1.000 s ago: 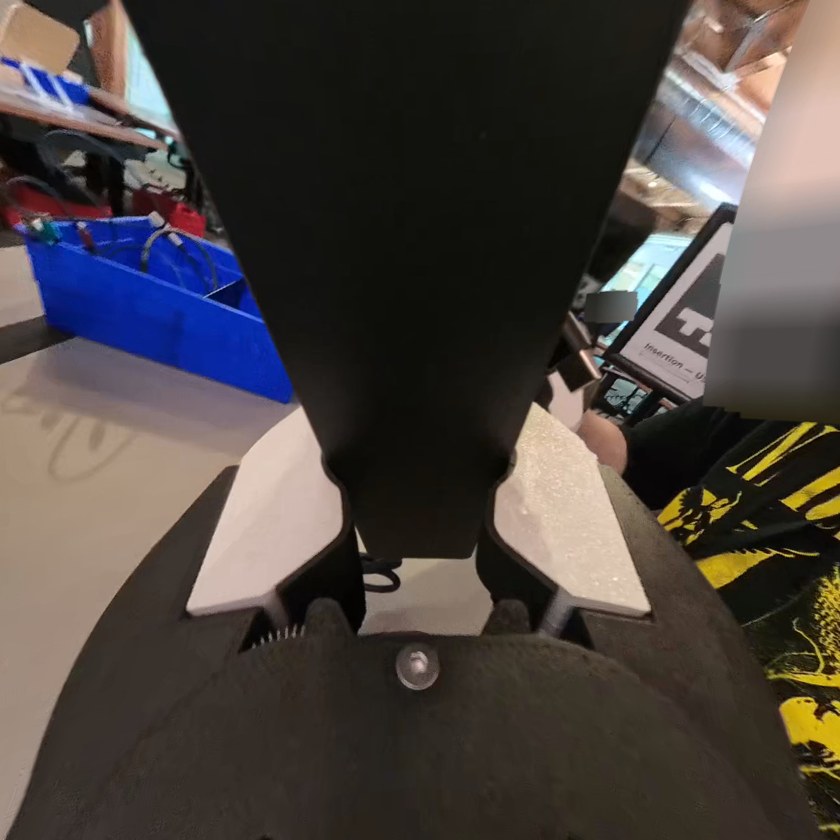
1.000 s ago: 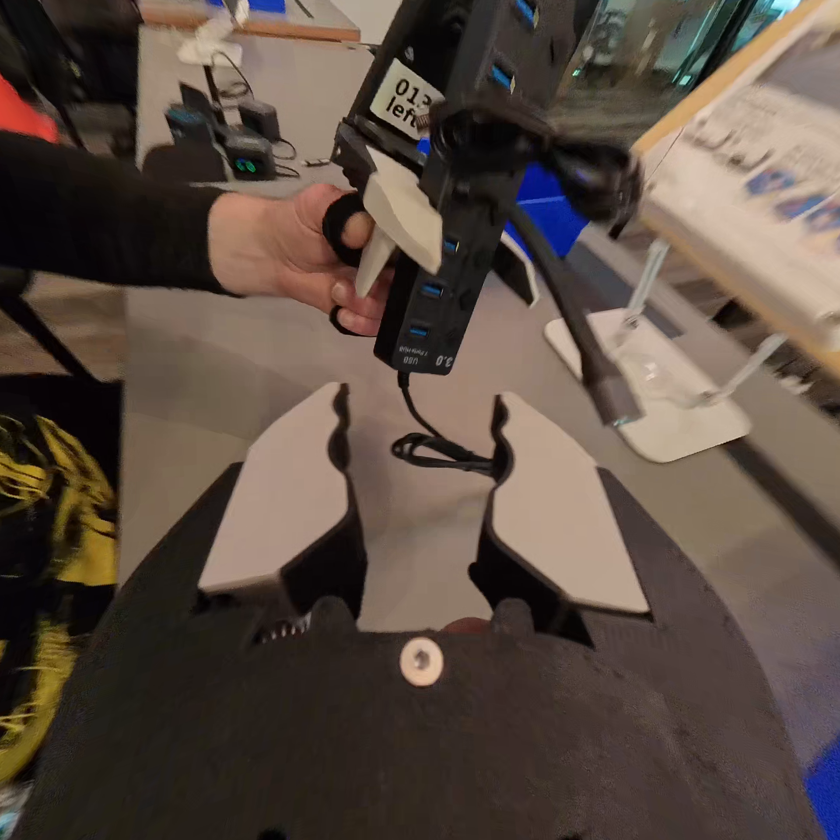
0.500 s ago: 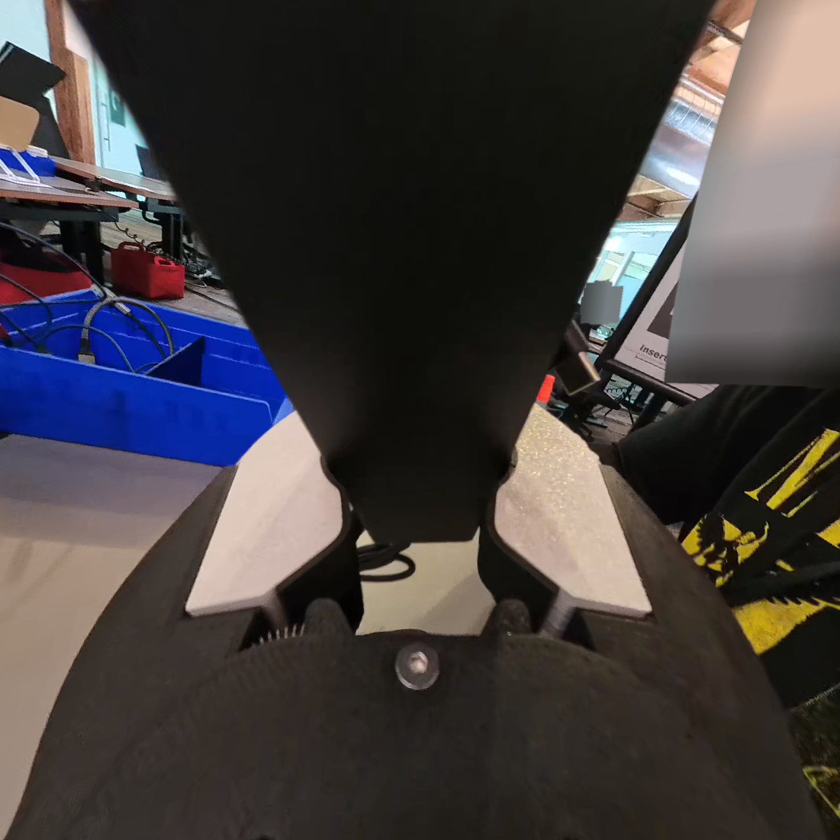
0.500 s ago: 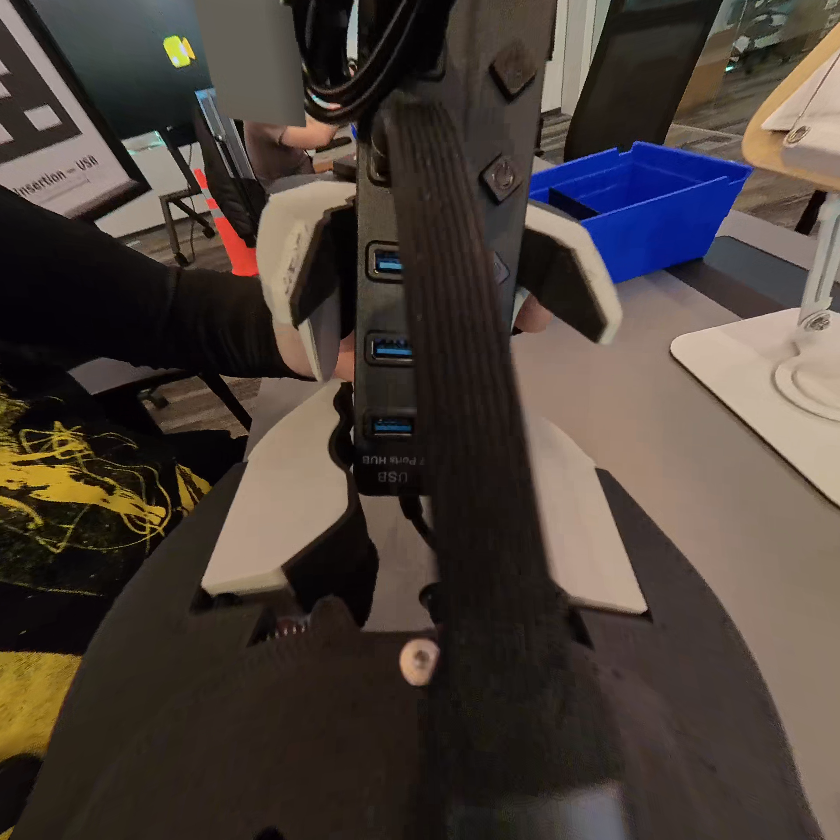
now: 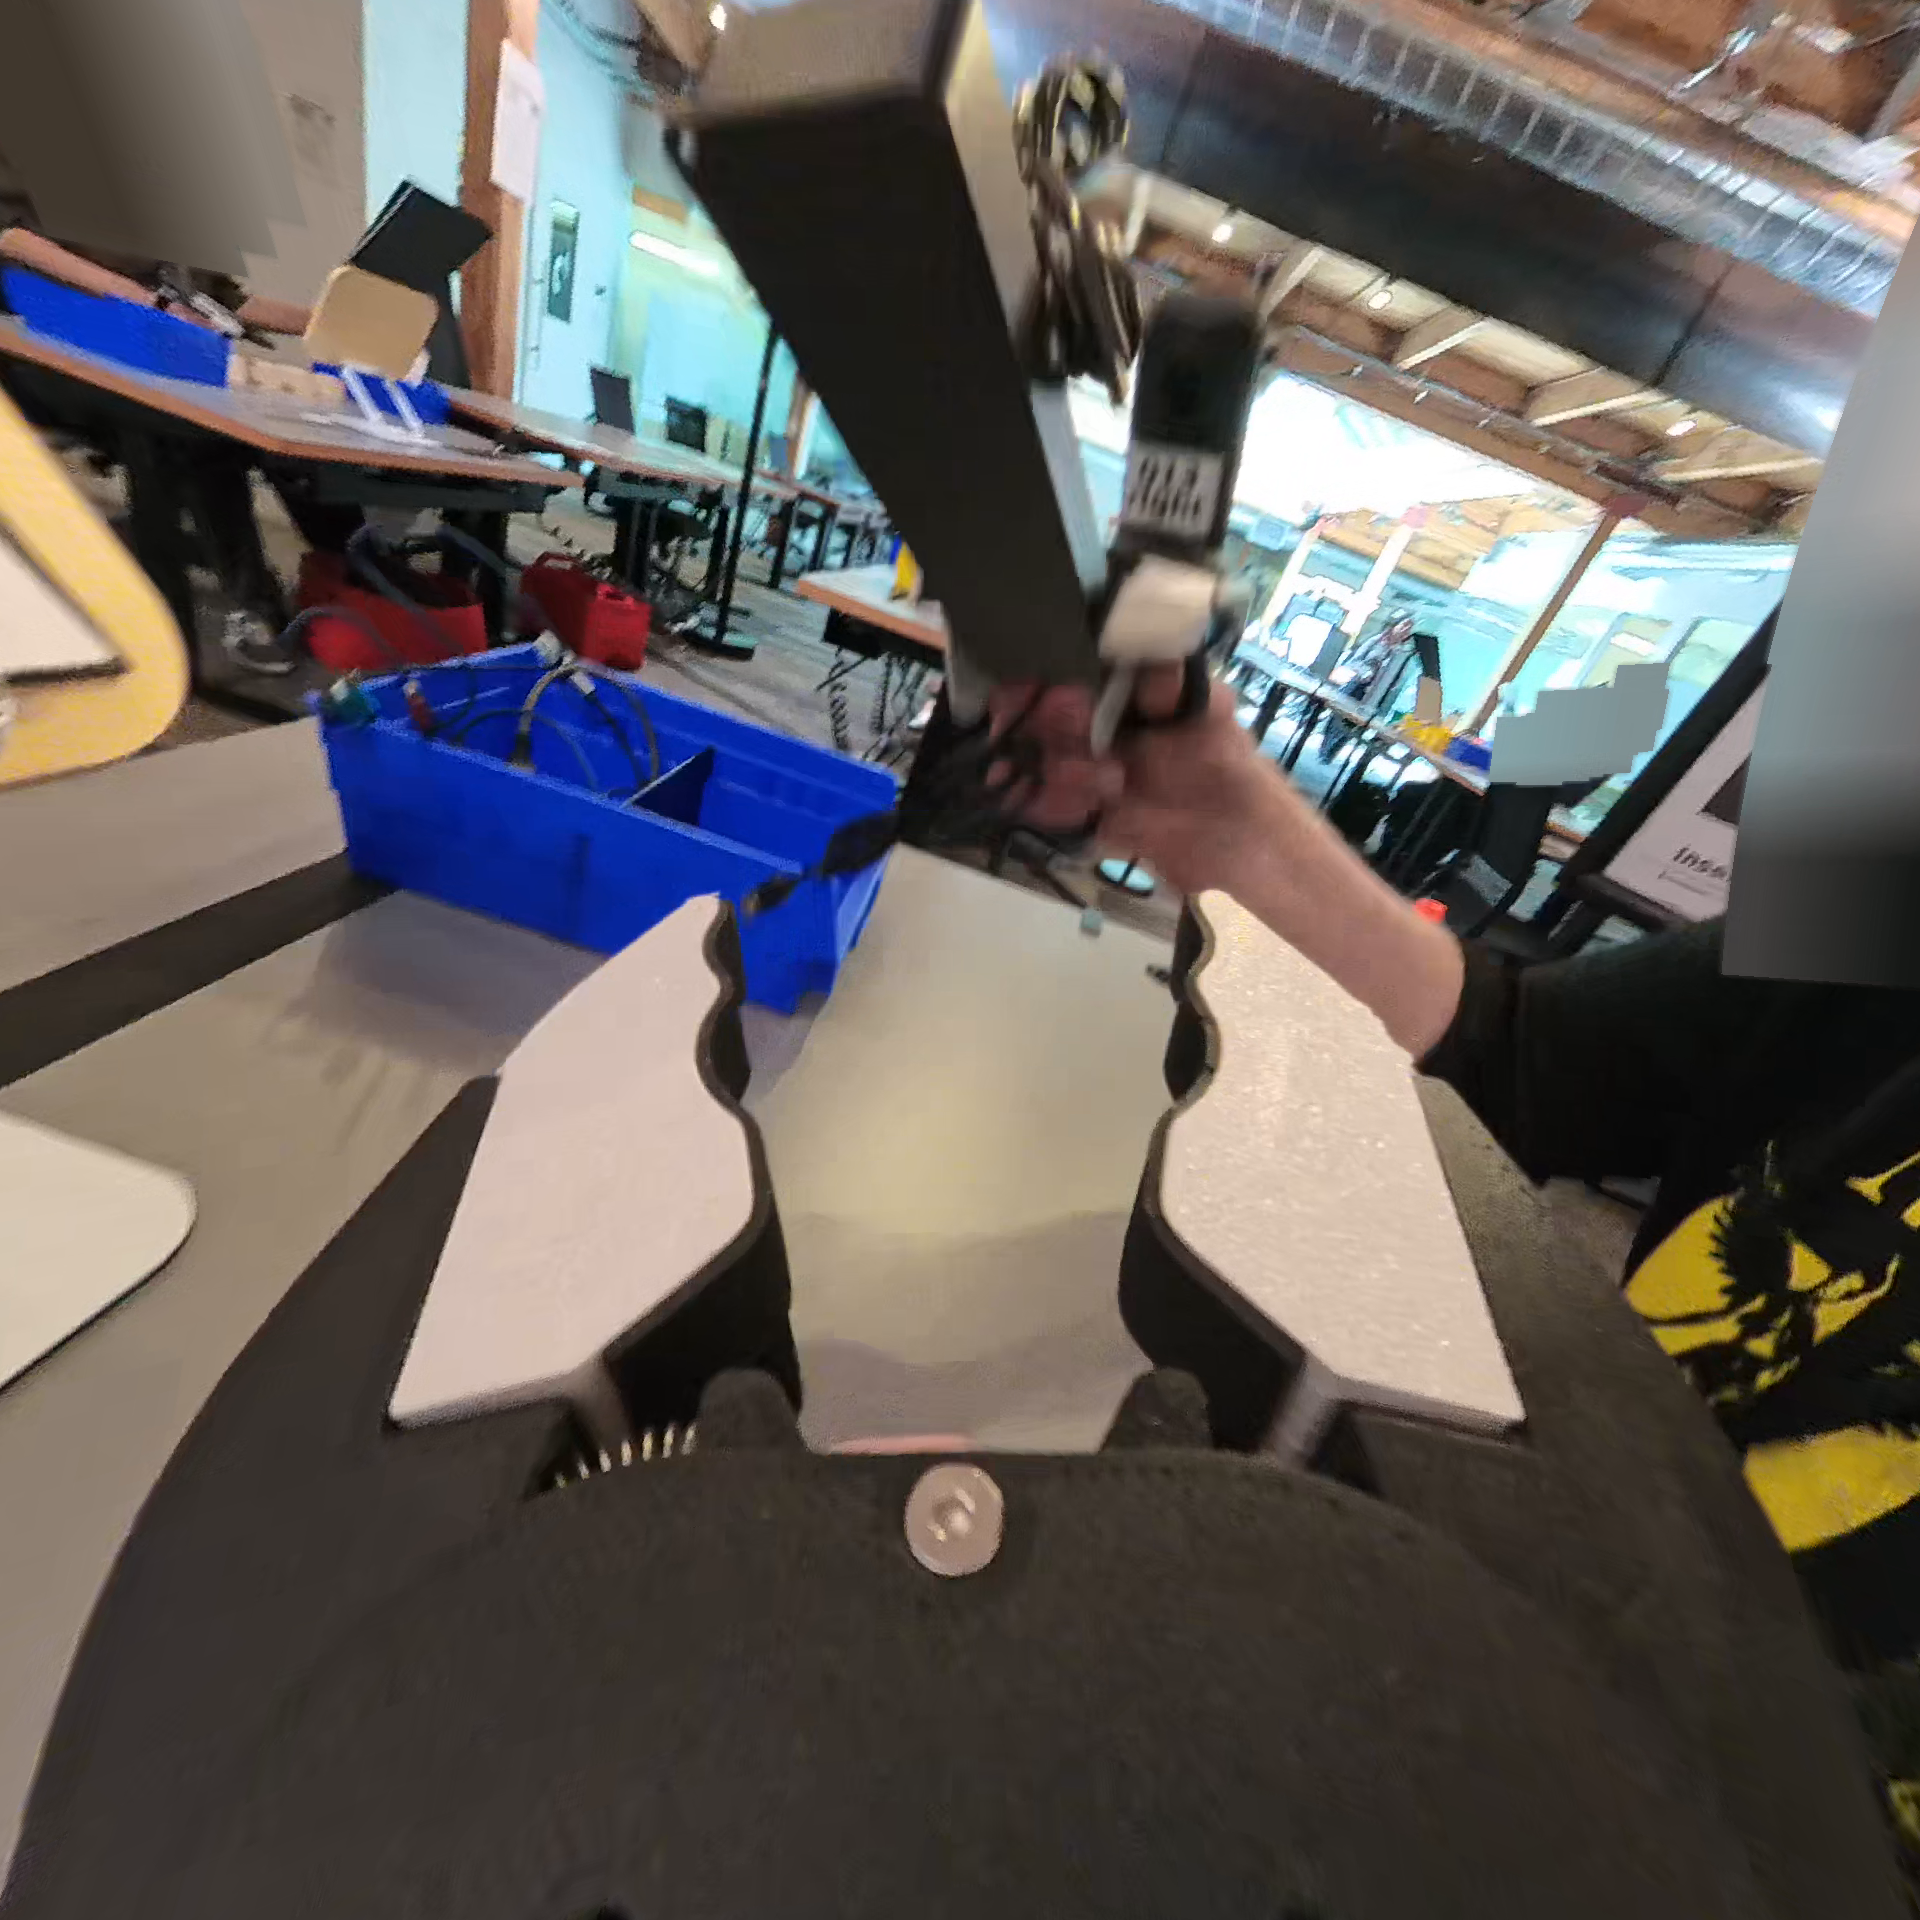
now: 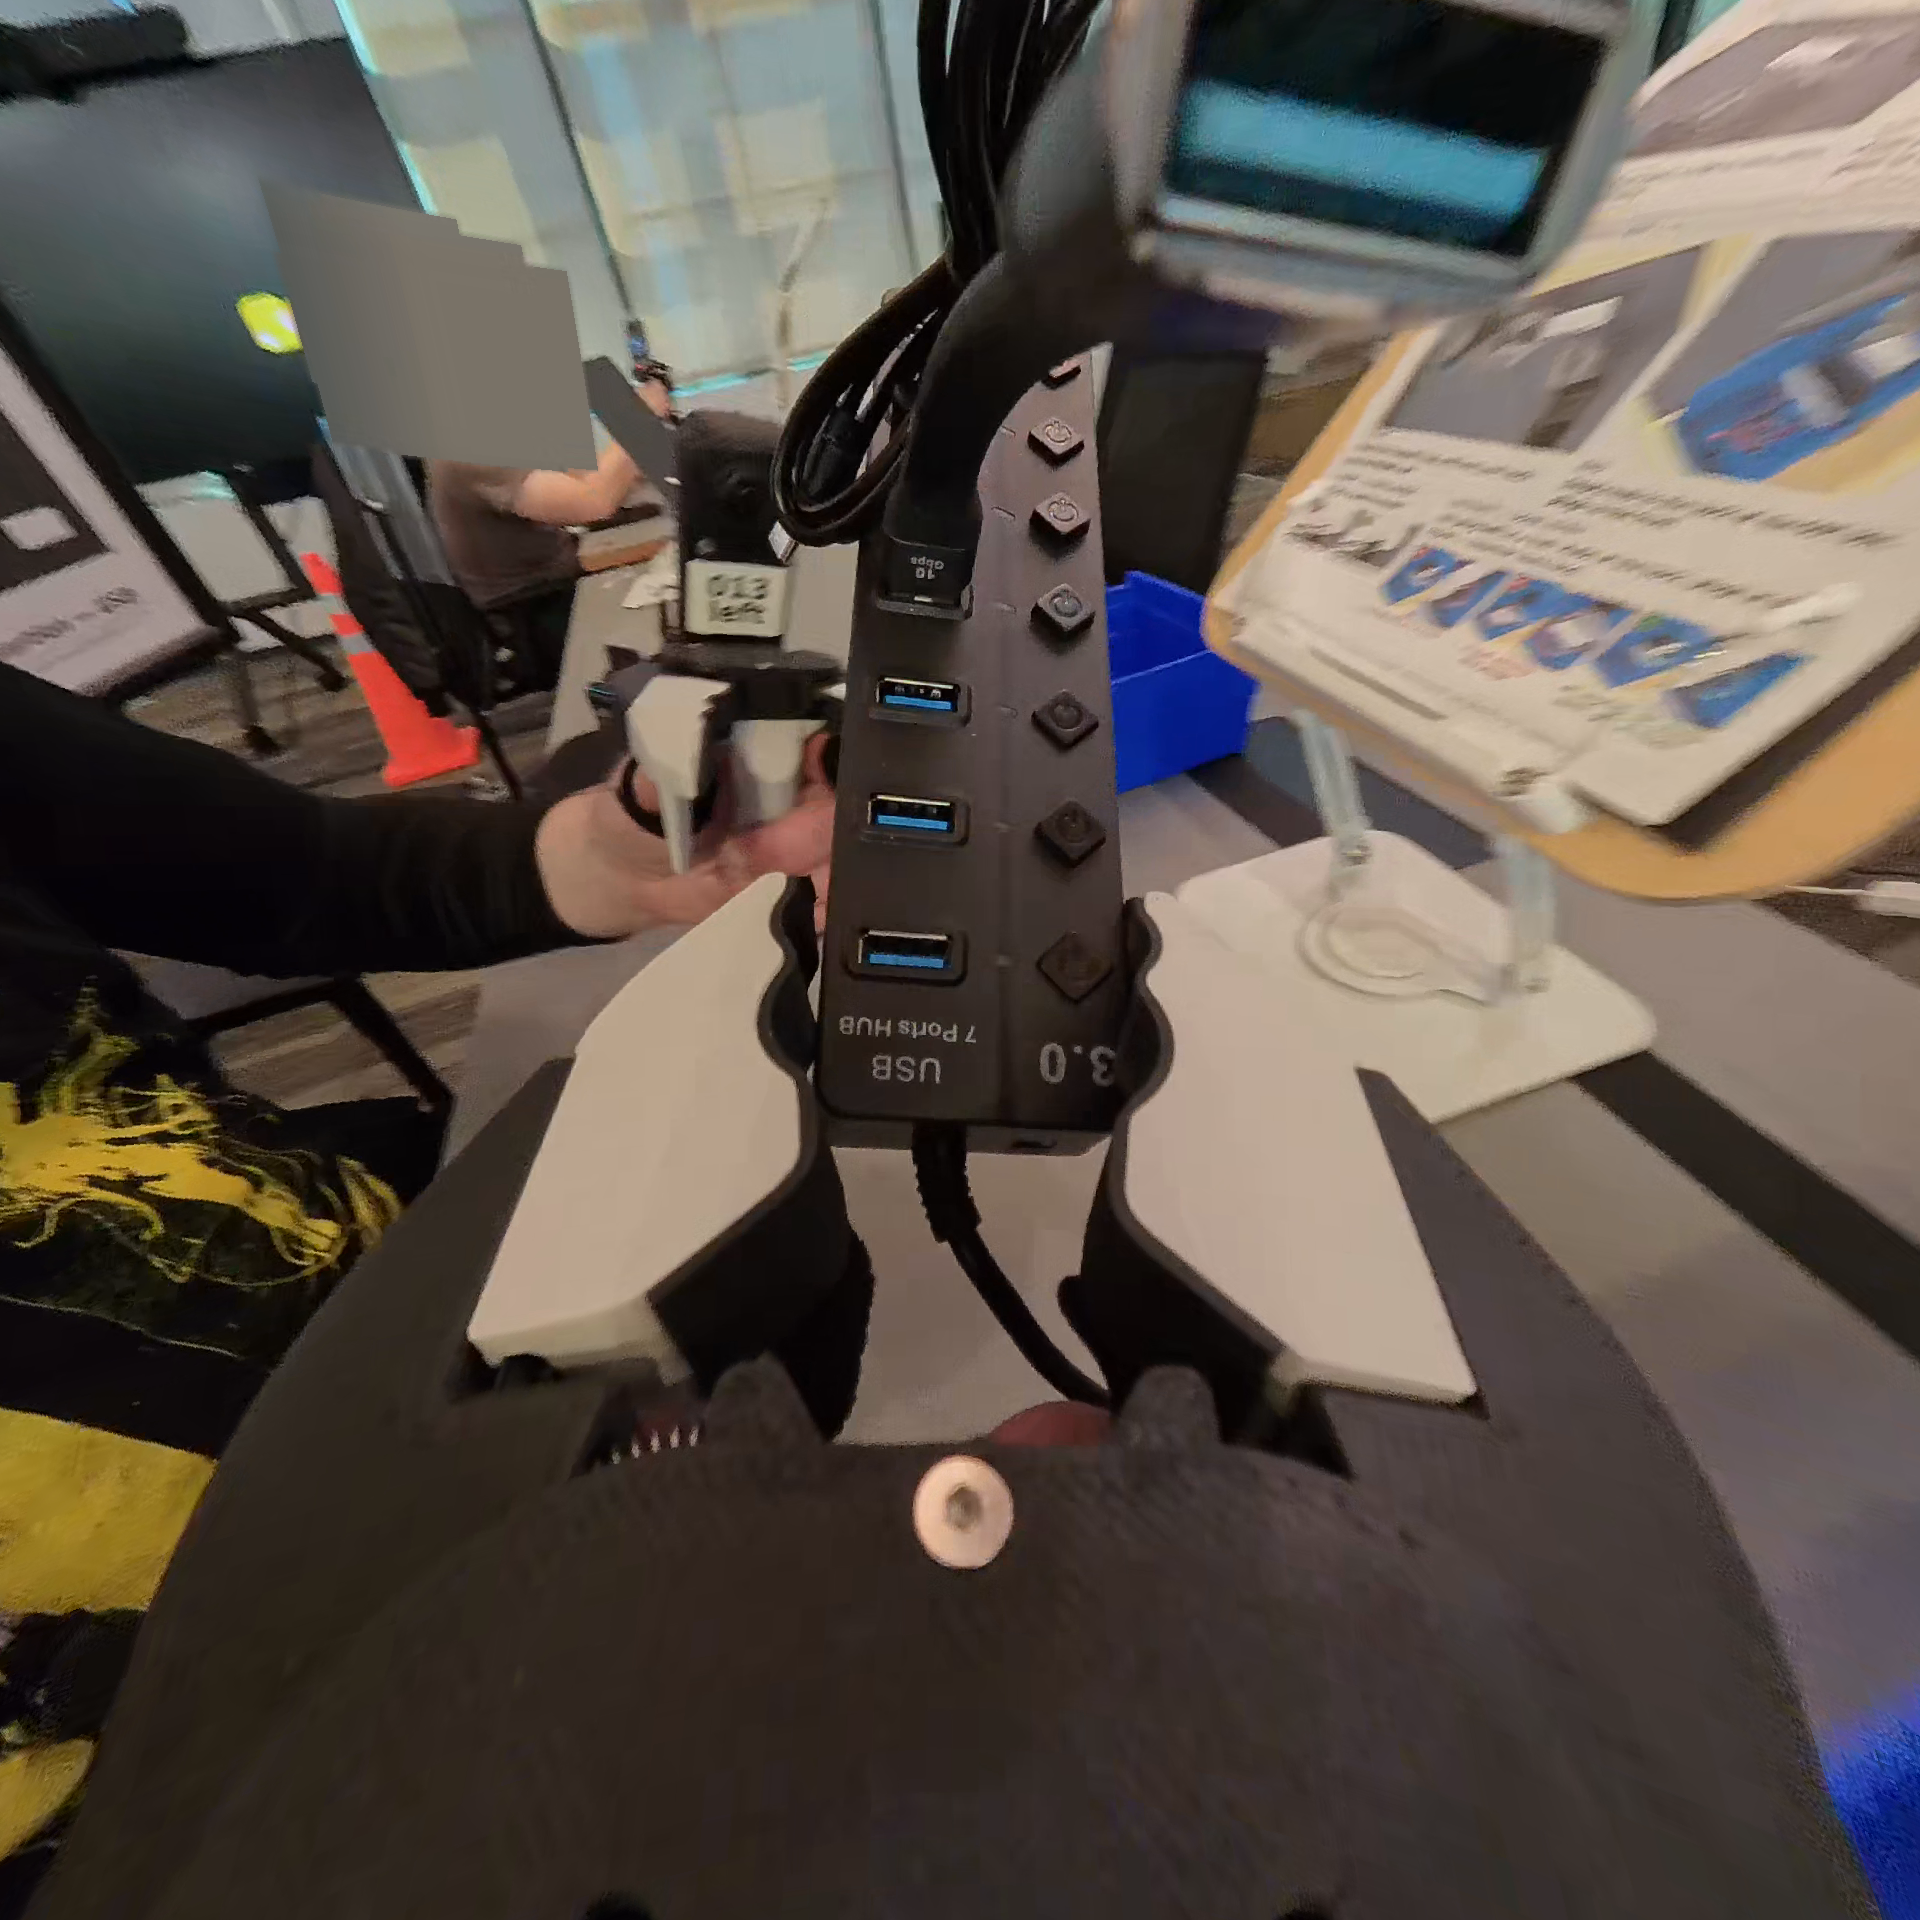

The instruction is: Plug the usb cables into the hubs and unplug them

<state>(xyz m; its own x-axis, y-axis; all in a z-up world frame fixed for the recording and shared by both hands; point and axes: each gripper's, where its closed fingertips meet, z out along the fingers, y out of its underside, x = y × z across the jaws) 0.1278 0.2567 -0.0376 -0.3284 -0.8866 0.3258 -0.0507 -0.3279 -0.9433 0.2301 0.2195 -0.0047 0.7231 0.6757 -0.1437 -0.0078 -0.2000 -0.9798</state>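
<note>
A black seven-port USB hub [image 6: 966, 831] stands upright with its lower end between my right gripper's [image 6: 966, 935] fingers, and both pads press on its sides. A black cable [image 6: 925, 499] is plugged into one of its upper ports. The cable's free USB plug [image 6: 1351, 156] hangs blurred close to the camera. In the left wrist view the hub [image 5: 883, 364] is held high by the right gripper [image 5: 1153, 613] in a person's hand [image 5: 1195, 790]. My left gripper [image 5: 961, 935] is open and empty over the grey table [image 5: 956, 1195]. It also shows in the right wrist view [image 6: 717, 748], left of the hub.
A blue bin [image 5: 520, 831] holding cables stands on the table at the far left, and also shows in the right wrist view [image 6: 1174, 665]. An instruction sheet on a clear stand [image 6: 1558, 582] with a white base [image 6: 1455, 997] is to the right. An orange cone [image 6: 405, 707] stands on the floor. The grippers' ends are close to 12 cm from one another.
My left gripper held the hub, then opened, let it go and drew back. My right gripper came around the hub's lower end and closed on it.
</note>
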